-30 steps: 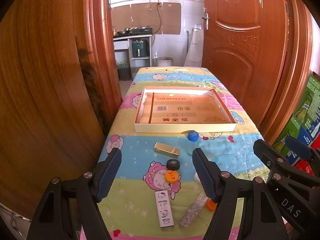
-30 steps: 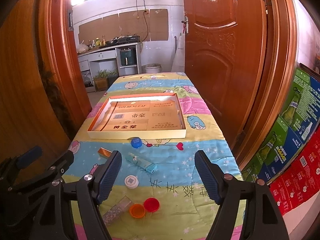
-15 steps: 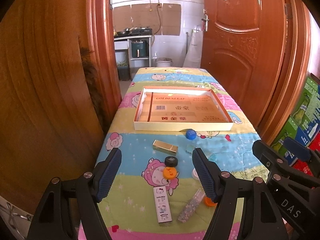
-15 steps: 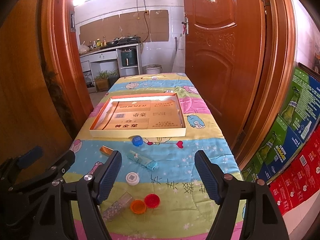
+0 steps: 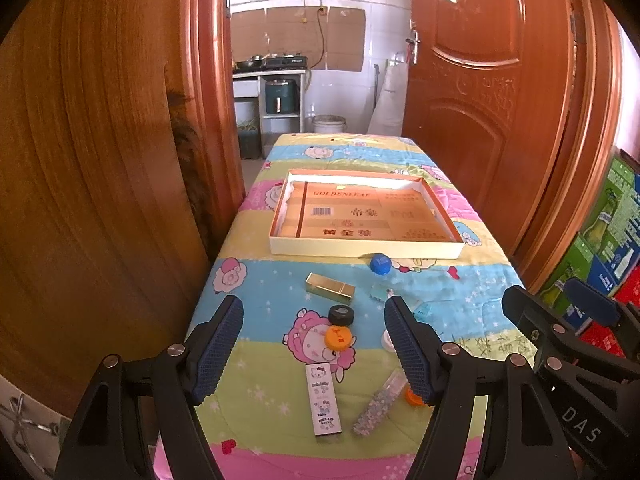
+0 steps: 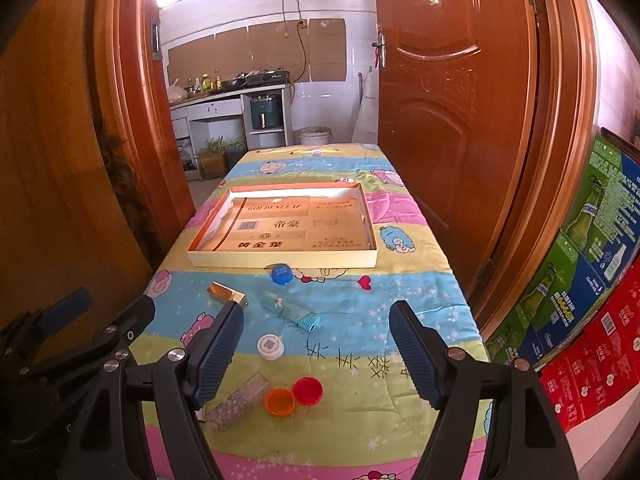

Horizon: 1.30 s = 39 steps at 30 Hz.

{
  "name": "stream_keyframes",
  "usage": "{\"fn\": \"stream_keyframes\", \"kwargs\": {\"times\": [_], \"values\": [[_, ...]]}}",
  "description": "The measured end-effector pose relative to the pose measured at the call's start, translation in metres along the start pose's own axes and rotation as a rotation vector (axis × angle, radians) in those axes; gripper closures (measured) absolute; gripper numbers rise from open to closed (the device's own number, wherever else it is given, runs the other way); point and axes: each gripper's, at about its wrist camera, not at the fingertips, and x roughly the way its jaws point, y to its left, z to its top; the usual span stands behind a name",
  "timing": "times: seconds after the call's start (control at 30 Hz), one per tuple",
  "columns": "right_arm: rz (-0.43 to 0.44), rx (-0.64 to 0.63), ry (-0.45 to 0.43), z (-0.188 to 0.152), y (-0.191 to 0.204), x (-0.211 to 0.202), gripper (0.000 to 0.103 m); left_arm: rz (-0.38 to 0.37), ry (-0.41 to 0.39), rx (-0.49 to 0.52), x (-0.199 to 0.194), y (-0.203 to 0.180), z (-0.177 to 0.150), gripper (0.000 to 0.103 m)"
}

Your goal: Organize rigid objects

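A shallow cardboard box lid point(image 5: 362, 249) point(image 6: 280, 258) lies mid-table. Before it lie a blue cap point(image 5: 379, 263) point(image 6: 281, 273), a gold box point(image 5: 330, 284) point(image 6: 226, 294), a black cap point(image 5: 341, 315), an orange cap point(image 5: 338, 338), a Hello Kitty box point(image 5: 323, 399), a glitter tube point(image 5: 380, 402) point(image 6: 238, 400), a teal box point(image 6: 290, 311), a white round lid point(image 6: 270, 347), an orange cap point(image 6: 281, 401) and a red cap point(image 6: 307, 390). My left gripper point(image 5: 314, 350) and right gripper point(image 6: 316, 354) are open and empty above the table's near end.
The table point(image 5: 256, 304) carries a cartoon-print cloth. A wooden panel point(image 5: 100, 160) stands at its left and a wooden door point(image 6: 460, 120) at its right. Beer cartons point(image 6: 592, 264) are stacked at the right. A kitchen doorway point(image 5: 304, 80) lies beyond.
Both grippers have drawn back and risen a little from the table, so more of its near end shows. Both stay open. No object has moved.
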Motion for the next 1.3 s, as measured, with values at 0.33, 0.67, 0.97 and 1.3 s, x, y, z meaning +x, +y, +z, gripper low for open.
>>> {"fn": "stream_keyframes", "kwargs": {"times": [0.33, 0.67, 0.97, 1.3], "values": [[0.015, -0.018, 0.005, -0.001, 0.001, 0.005, 0.028, 0.012, 0.012, -0.008, 0.007, 0.001, -0.002, 0.029], [0.013, -0.020, -0.007, -0.002, 0.000, 0.004, 0.028, 0.003, 0.004, -0.008, 0.009, -0.001, -0.003, 0.030], [0.026, -0.023, -0.007, -0.002, -0.001, 0.006, 0.028, 0.007, 0.004, -0.008, 0.010, -0.001, -0.003, 0.030], [0.048, -0.031, -0.002, -0.006, -0.006, 0.013, 0.028, 0.001, 0.020, -0.002, 0.019, 0.001, -0.005, 0.030]]}}
